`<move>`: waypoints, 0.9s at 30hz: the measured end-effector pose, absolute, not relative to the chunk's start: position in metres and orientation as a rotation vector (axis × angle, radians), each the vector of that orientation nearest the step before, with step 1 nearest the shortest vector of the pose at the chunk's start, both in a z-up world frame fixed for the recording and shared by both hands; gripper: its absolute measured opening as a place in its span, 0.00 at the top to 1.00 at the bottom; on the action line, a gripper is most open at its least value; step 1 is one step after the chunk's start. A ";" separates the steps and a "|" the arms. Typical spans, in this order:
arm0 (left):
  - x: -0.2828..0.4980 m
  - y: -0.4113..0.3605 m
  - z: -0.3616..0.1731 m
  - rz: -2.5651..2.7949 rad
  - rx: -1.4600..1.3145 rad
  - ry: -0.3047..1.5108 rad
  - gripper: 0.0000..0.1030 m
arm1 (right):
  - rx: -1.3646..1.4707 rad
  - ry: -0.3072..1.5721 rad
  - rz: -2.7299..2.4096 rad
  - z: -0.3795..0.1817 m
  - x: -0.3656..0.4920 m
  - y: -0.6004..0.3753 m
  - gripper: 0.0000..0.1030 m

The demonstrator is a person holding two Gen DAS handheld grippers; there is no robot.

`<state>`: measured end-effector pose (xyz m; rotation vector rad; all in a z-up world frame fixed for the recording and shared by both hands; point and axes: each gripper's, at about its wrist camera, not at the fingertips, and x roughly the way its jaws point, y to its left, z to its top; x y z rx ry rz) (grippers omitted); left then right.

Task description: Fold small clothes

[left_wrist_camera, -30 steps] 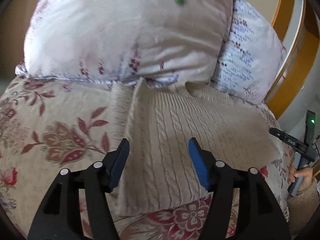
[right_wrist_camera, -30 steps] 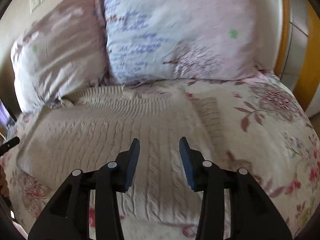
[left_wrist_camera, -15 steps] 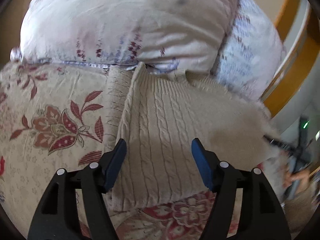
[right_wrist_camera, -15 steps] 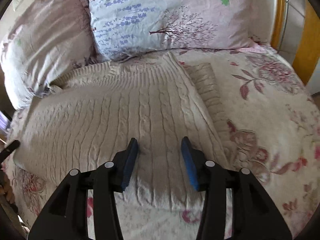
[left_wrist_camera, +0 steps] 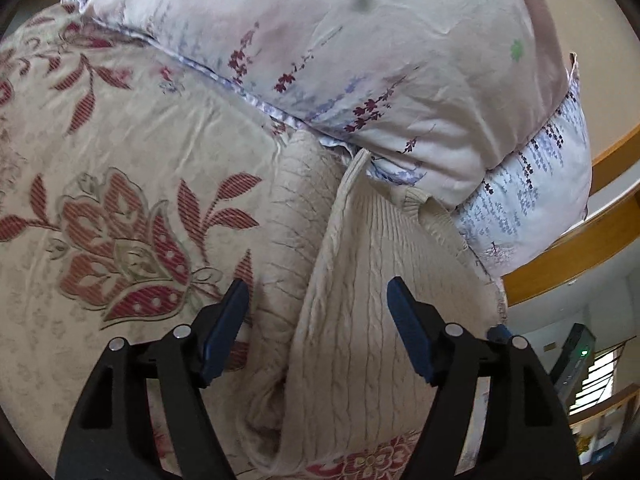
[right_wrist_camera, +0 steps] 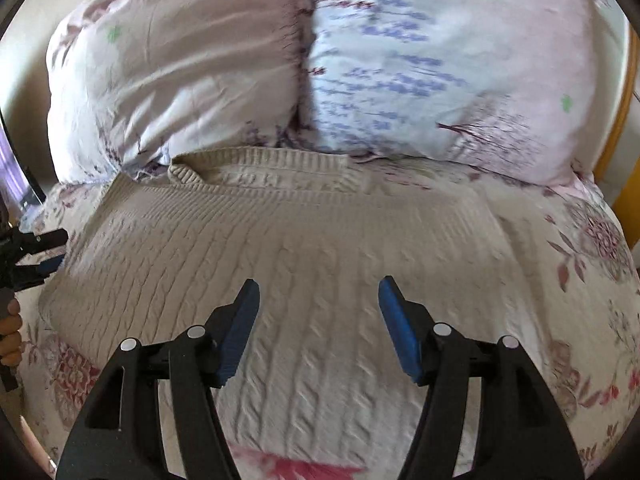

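- The cream cable-knit sweater (right_wrist_camera: 320,264) lies flat on the bed (left_wrist_camera: 120,152), with its ribbed collar (right_wrist_camera: 260,162) at 12 o'clock in the right wrist view, touching the two pillows
- In that view the body runs from the collar at 12 down to the hem at 6 o'clock; it also spreads wide from 9 to 3
- In the left wrist view the sweater (left_wrist_camera: 360,320) runs from 6 up toward 1 o'clock, and one sleeve (left_wrist_camera: 296,216) lies along its 9 o'clock edge, folded beside the body
- The left gripper (left_wrist_camera: 316,300) has its fingers wide apart and empty; the sleeve edge lies between them
- The right gripper (right_wrist_camera: 318,298) also has its fingers wide apart, holding nothing, over the lower middle of the body
- The lilac pillow (right_wrist_camera: 172,80) and the blue-printed pillow (right_wrist_camera: 460,60) stand side by side at 12 o'clock
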<state>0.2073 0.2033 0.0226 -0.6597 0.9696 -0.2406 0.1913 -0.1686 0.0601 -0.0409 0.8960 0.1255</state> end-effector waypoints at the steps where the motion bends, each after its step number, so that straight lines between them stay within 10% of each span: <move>1: 0.209 0.201 0.023 -0.240 -0.657 0.971 0.31 | -0.062 0.903 0.120 0.057 0.194 -0.163 0.38; 14: 0.226 0.194 0.021 -0.236 -0.709 0.958 0.36 | -0.109 0.949 0.115 0.039 0.199 -0.153 0.37; 27: 0.230 0.186 0.017 -0.240 -0.762 0.999 0.81 | -0.096 0.944 0.117 0.039 0.200 -0.152 0.36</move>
